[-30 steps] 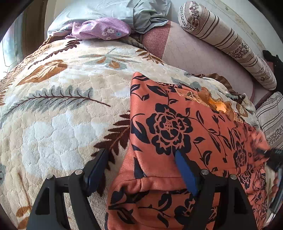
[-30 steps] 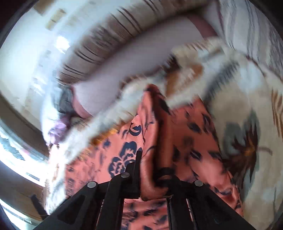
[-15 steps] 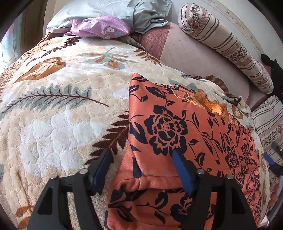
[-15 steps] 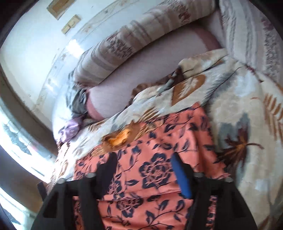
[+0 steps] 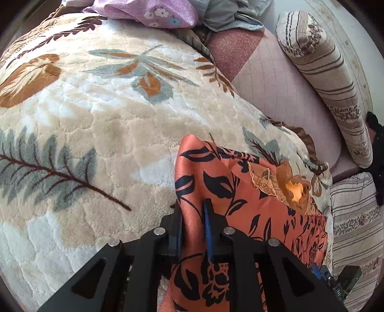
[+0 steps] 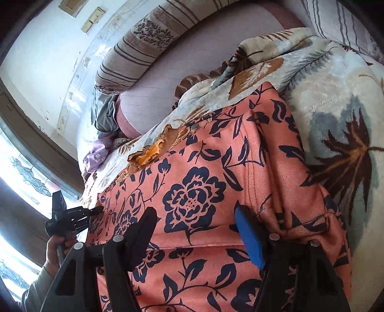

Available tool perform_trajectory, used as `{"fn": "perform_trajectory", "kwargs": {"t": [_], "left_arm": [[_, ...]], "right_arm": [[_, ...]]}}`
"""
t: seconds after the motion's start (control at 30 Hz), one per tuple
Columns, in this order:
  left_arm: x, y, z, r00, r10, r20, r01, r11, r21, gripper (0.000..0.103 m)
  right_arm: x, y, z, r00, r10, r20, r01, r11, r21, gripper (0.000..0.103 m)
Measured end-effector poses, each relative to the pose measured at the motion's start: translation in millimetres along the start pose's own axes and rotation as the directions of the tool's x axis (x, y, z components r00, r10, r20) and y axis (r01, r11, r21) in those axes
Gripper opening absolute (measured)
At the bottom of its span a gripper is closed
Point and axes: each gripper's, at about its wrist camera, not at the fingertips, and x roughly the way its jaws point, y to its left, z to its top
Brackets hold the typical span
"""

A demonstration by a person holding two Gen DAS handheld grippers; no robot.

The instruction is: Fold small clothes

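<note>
An orange garment with dark blue flowers (image 5: 252, 204) lies on a cream leaf-patterned blanket (image 5: 108, 120). My left gripper (image 5: 192, 216) is shut on the garment's left edge, with a ridge of cloth pinched between its blue pads. In the right wrist view the same garment (image 6: 204, 180) fills the middle, with a fold along its right side. My right gripper (image 6: 194, 223) is open just above the cloth, one finger on each side of a big flower. The left gripper (image 6: 72, 218) and the hand that holds it show at the left of that view.
A striped bolster (image 5: 331, 79) lies along the wall beyond a pink sheet (image 5: 276, 79). A purple cloth (image 5: 148, 12) and a grey one (image 5: 228, 14) lie at the blanket's far end. A striped pillow (image 5: 355, 240) is at the right.
My left gripper has shut on the garment's left edge and moved forward. My right gripper has come closer to the cloth and stays open.
</note>
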Motion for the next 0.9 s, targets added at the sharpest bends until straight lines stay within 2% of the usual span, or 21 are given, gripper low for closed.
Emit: {"fn": "perform_trajectory", "kwargs": {"t": [0.1,0.13,0.2,0.23,0.27,0.3,0.33,0.4,0.47,0.53,0.6,0.63,0.67,0.7,0.77,0.8,0.83,0.87,0.9], "left_arm": [[-13,-5,-5,0.998,0.048,0.050,-0.051,0.998,0.045,0.019],[-16,-6,-6,0.997,0.047,0.060,-0.050,0.997,0.064,0.022],[-21,-6,-8,0.995,0.050,0.083,-0.056,0.996,0.076,0.039],[-21,-4,-7,0.995,0.056,0.084,-0.062,0.996,0.062,0.049],[-21,-2,-8,0.995,0.067,0.074,-0.070,0.997,0.043,0.050],[-22,0,-9,0.995,0.074,0.066,-0.076,0.997,0.024,0.050],[-28,1,-12,0.995,0.071,0.067,-0.072,0.997,0.012,0.050],[-46,-2,-22,0.995,0.047,0.092,-0.050,0.998,0.028,0.051],[-62,-9,-35,0.991,0.046,0.127,-0.055,0.996,0.070,0.057],[-68,-18,-49,0.990,0.042,0.137,-0.056,0.993,0.103,0.070],[-61,-28,-62,0.992,0.033,0.119,-0.051,0.987,0.152,0.071],[-52,-31,-67,0.993,0.057,0.102,-0.075,0.981,0.177,0.071],[-40,-30,-70,0.993,0.102,0.066,-0.113,0.976,0.184,0.070],[-29,-25,-72,0.988,0.150,0.029,-0.153,0.974,0.167,0.054],[-31,-21,-73,0.987,0.143,0.073,-0.153,0.974,0.167,0.051],[-32,-23,-73,0.986,0.150,0.072,-0.160,0.972,0.170,0.051],[-34,-23,-73,0.986,0.150,0.071,-0.160,0.974,0.159,0.051],[-37,-23,-73,0.986,0.143,0.082,-0.154,0.978,0.141,0.051],[-41,-23,-74,0.986,0.140,0.090,-0.151,0.981,0.126,0.052]], "right_arm": [[-6,13,10,0.999,-0.036,-0.038,0.035,0.999,-0.014,0.072],[-13,19,17,1.000,-0.009,-0.016,0.009,1.000,-0.016,0.072],[-27,25,33,0.996,0.073,0.044,-0.073,0.997,-0.002,0.073],[-26,21,41,0.994,0.100,0.050,-0.102,0.994,0.032,0.080],[-18,12,46,0.995,0.092,0.028,-0.093,0.993,0.076,0.084],[-2,-3,49,0.998,0.047,-0.031,-0.043,0.992,0.118,0.085],[17,-22,49,0.993,0.018,-0.118,0.002,0.985,0.172,0.076],[10,-24,56,0.995,0.042,-0.089,-0.024,0.981,0.194,0.076],[-10,-5,69,0.994,0.105,-0.031,-0.100,0.986,0.136,0.076],[-14,3,79,0.991,0.133,-0.006,-0.131,0.985,0.108,0.079],[14,-10,84,0.987,0.134,-0.093,-0.120,0.982,0.145,0.080],[33,-24,84,0.985,0.071,-0.156,-0.044,0.985,0.170,0.071],[42,-38,82,0.984,0.053,-0.168,-0.014,0.974,0.226,0.066],[37,-40,83,0.990,0.060,-0.131,-0.025,0.966,0.257,0.066],[18,-21,86,0.995,0.065,-0.070,-0.051,0.981,0.186,0.070],[11,-13,84,0.995,0.081,-0.057,-0.072,0.987,0.146,0.077],[9,-11,79,0.994,0.091,-0.067,-0.081,0.988,0.135,0.080],[14,-14,73,0.992,0.070,-0.105,-0.056,0.990,0.133,0.080],[26,-22,68,0.984,0.016,-0.180,0.008,0.992,0.130,0.076]]}}
